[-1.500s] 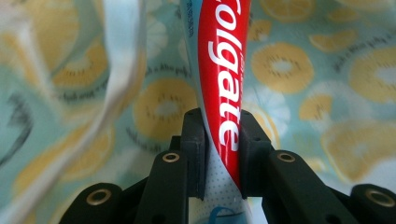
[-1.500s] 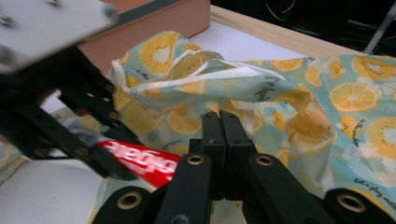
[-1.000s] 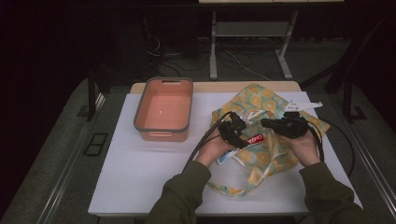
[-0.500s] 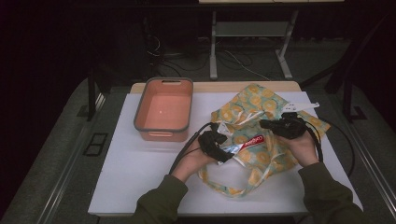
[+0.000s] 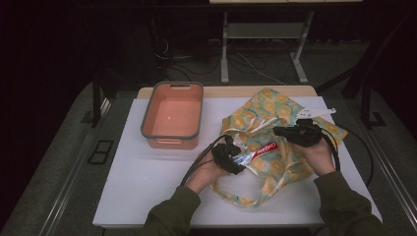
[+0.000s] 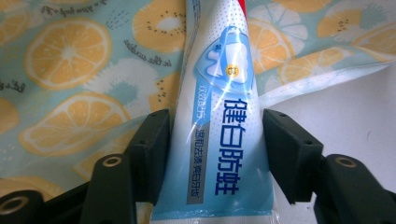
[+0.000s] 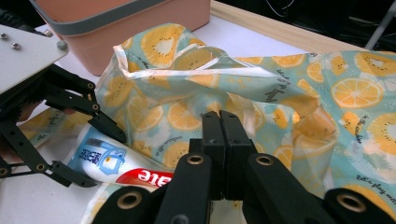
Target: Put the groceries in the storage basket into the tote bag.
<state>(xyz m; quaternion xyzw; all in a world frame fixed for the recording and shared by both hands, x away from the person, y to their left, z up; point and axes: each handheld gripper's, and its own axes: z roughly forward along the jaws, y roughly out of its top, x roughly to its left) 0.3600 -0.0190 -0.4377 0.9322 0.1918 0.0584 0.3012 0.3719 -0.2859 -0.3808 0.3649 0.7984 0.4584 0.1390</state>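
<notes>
Gripping toothpaste tube [image 6: 219,140], cap end cut off: left hand-held gripper [image 6: 217,140] | right hand-held gripper [image 7: 219,135] clenched on bag [image 7: 289,112]

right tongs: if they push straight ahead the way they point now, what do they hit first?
Most likely the raised fold of the fruit-print bag, directly ahead of the shut right tongs. The pink bin sits beyond, off to one side. Depth is hard to judge from this view.

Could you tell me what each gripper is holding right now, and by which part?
The left gripper holds the toothpaste tube across its flat crimped end. The right gripper is shut, pinching the fruit-print bag fabric.
</notes>
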